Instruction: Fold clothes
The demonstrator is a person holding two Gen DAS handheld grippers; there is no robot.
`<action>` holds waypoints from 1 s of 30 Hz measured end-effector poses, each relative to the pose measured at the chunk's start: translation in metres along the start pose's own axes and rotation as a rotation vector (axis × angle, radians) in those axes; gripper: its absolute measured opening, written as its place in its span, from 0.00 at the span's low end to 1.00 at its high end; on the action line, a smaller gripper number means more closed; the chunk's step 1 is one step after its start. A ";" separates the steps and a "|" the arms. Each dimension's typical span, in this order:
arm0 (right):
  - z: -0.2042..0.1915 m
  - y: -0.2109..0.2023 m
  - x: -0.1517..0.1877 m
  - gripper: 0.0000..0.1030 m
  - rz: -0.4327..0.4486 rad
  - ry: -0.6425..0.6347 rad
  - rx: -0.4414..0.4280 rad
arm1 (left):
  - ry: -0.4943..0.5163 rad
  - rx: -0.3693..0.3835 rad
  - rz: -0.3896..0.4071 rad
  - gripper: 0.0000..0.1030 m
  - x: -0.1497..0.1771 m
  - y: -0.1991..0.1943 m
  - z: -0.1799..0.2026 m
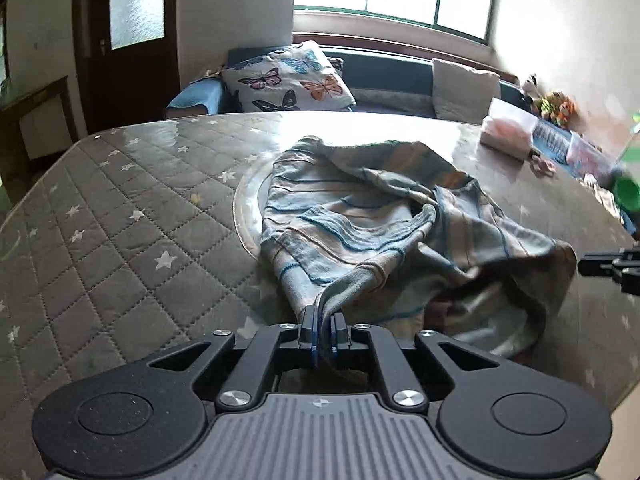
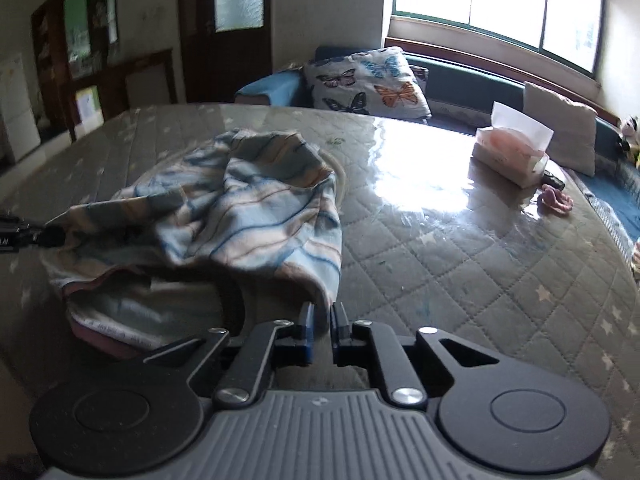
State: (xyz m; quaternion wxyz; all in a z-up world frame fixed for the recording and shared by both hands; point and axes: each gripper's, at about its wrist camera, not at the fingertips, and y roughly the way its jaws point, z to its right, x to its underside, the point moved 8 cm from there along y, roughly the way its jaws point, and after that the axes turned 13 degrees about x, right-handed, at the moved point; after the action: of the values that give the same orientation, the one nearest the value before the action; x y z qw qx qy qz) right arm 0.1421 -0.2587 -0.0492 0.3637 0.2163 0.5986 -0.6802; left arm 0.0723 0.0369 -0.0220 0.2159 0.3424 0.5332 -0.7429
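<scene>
A striped blue, white and tan garment (image 1: 384, 224) lies bunched on the quilted, star-patterned table cover (image 1: 120, 216). My left gripper (image 1: 325, 318) is shut on a lifted edge of the garment, which rises into its fingers. In the right wrist view the same garment (image 2: 240, 216) is held up at its near edge by my right gripper (image 2: 320, 316), whose fingers are pinched on the cloth. The garment hangs between the two grippers, with pale inner layers showing underneath. The right gripper shows at the right edge of the left view (image 1: 612, 268). The left gripper shows at the left edge of the right view (image 2: 28, 236).
A tissue box (image 2: 512, 152) and a small pink item (image 2: 556, 200) sit on the far right of the table. A green object (image 1: 626, 196) stands at the right edge. Behind the table are a bench with a butterfly cushion (image 1: 288, 80), a window and a dark door (image 1: 128, 36).
</scene>
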 end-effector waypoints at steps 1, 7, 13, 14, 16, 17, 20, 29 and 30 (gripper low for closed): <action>0.000 -0.003 -0.001 0.15 0.007 -0.014 0.004 | 0.013 -0.001 0.005 0.13 0.000 -0.002 0.002; -0.023 -0.015 -0.019 0.41 0.077 -0.090 -0.032 | 0.137 0.003 0.043 0.47 -0.008 -0.001 0.024; -0.067 0.007 -0.028 0.49 0.103 -0.247 -0.056 | 0.263 0.024 0.038 0.48 -0.013 0.018 0.048; -0.072 0.011 -0.028 0.49 0.104 -0.269 -0.057 | 0.274 0.027 0.031 0.48 -0.013 0.025 0.051; -0.081 0.018 -0.028 0.50 0.103 -0.301 -0.057 | 0.293 0.038 0.014 0.48 -0.013 0.037 0.055; -0.084 0.022 -0.028 0.50 0.101 -0.312 -0.056 | 0.300 0.043 0.003 0.48 -0.012 0.043 0.056; -0.091 0.034 -0.029 0.48 0.099 -0.343 -0.047 | 0.315 0.047 -0.032 0.48 -0.008 0.060 0.056; -0.067 0.042 -0.047 0.06 0.112 -0.188 -0.052 | 0.226 0.008 0.026 0.05 -0.020 0.050 0.029; -0.058 0.040 -0.051 0.05 0.120 -0.145 -0.046 | 0.198 -0.009 0.044 0.04 -0.023 0.044 0.021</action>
State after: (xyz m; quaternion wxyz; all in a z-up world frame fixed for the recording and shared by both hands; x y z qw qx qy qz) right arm 0.1967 -0.1910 -0.0488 0.4510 0.1934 0.5720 -0.6573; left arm 0.1117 0.0014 -0.0290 0.1800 0.4246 0.5477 -0.6981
